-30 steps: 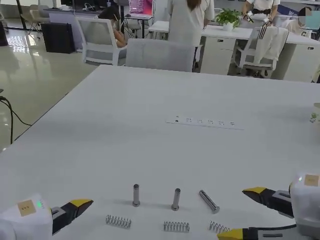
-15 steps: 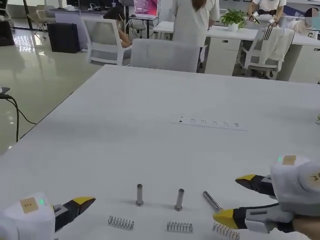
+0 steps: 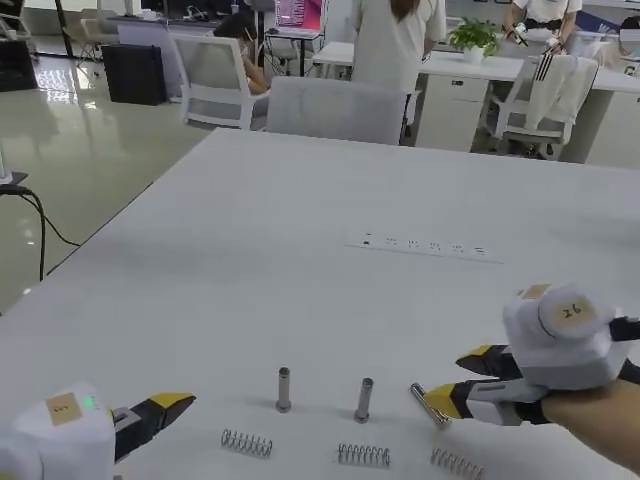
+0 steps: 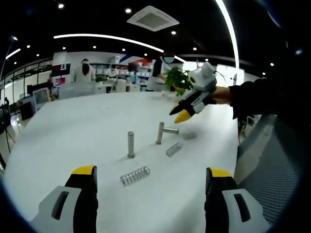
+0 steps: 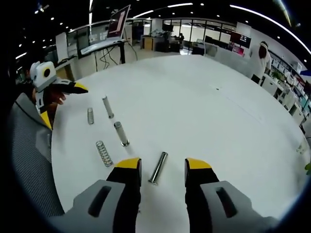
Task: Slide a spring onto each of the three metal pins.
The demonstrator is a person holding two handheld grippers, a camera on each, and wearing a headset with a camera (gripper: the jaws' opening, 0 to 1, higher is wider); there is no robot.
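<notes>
Nearest the person, the left gripper (image 3: pixel 172 405) hovers low over the white table (image 3: pixel 300 230), where it was a second ago. In its own view its jaws stand wide apart with nothing between them (image 4: pixel 151 172).

Just beyond its tip lie the three springs in a row: the left spring (image 3: pixel 246 443), the middle spring (image 3: pixel 362 455) and the right spring (image 3: pixel 457 463). All three lie flat and loose, and none has shifted.

Behind them stand the pins. The left pin (image 3: pixel 284 389) and the middle pin (image 3: pixel 364 399) are upright, each behind its own spring and bare. The third pin (image 3: pixel 428 403) lies on its side, as before.

The right gripper (image 3: pixel 456 375) is what has changed. A second ago it was down at the table's near right corner, past the right spring. Now it has come in and forward to the fallen pin. In its own view the jaws (image 5: pixel 163 163) are parted to a narrow gap, with the third pin (image 5: pixel 158 167) lying lengthwise between them and a sliver of table showing on each side. It is not clamped.

Further off there is a socket strip (image 3: pixel 425 247) set in the tabletop, then a grey chair (image 3: pixel 335 108) at the far edge, and a person (image 3: pixel 395 40) standing behind it.
</notes>
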